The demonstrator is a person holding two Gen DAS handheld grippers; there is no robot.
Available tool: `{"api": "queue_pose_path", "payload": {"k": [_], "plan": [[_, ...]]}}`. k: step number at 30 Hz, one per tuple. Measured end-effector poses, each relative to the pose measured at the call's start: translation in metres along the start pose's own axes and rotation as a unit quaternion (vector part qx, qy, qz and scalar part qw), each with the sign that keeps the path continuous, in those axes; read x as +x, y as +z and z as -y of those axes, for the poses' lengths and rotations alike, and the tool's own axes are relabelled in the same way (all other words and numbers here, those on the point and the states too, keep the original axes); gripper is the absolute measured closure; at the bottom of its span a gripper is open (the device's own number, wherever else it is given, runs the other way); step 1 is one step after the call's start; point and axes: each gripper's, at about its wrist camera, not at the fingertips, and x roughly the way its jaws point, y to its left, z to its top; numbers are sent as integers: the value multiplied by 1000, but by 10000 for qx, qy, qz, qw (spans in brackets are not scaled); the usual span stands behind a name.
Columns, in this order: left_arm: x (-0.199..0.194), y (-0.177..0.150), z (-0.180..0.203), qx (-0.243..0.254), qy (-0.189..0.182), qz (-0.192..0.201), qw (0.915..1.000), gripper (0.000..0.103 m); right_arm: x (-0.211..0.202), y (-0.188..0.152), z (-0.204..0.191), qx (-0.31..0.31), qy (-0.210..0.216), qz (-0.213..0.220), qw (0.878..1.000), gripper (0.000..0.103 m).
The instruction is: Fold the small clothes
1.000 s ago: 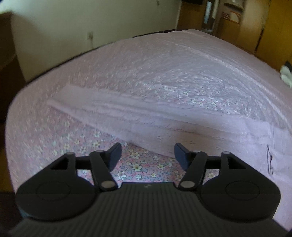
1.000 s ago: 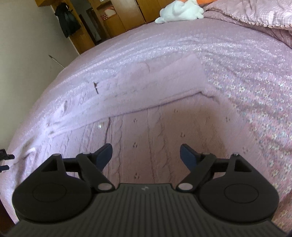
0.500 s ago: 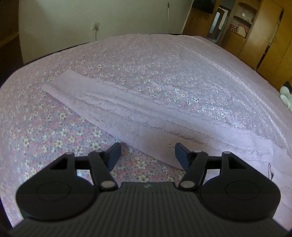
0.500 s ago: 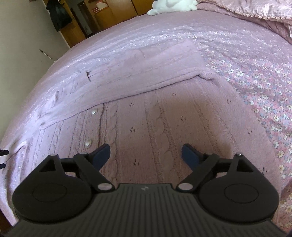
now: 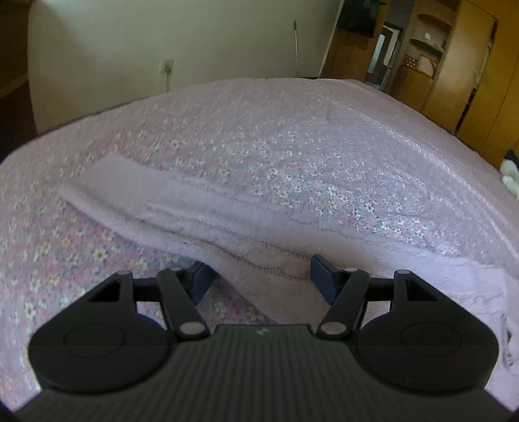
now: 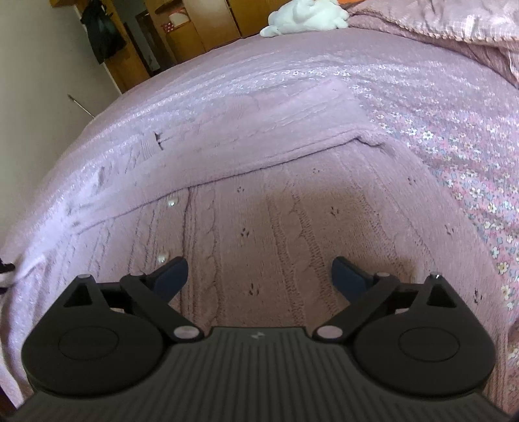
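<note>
Two open hand-held grippers, left (image 5: 258,279) and right (image 6: 259,276), over lilac cardigan (image 6: 275,207).

The left wrist view looks forward along the left gripper (image 5: 258,280), low and close over the bed (image 5: 324,155), facing the far edge, the wall (image 5: 194,48) and the wooden cupboards (image 5: 454,65) at right. The right wrist view looks along the right gripper (image 6: 259,276), close above the lilac cardigan (image 6: 275,211), facing the bed's far corner where a white soft toy (image 6: 305,14) lies. Both views share the cardigan, its sleeve (image 5: 155,198) in the left view, and the flowered bedspread.
</note>
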Motion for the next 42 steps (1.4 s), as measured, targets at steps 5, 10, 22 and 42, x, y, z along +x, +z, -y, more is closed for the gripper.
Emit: {"api": "queue_pose_path", "payload": {"k": [5, 10, 22, 42], "plan": [[4, 0, 8, 312, 355, 140, 9988, 72, -12, 5, 1, 89, 260, 56, 9996, 4], [-12, 12, -3, -100, -242, 231, 9994, 93, -26, 14, -1, -137, 354, 384, 9985, 4], [-96, 41, 66, 366, -934, 1163, 9881, 94, -29, 14, 10, -66, 629, 401, 9972, 4], [-143, -61, 288, 1811, -2539, 1146, 9432, 94, -50, 23, 58, 448, 477, 549, 9963, 4]]}}
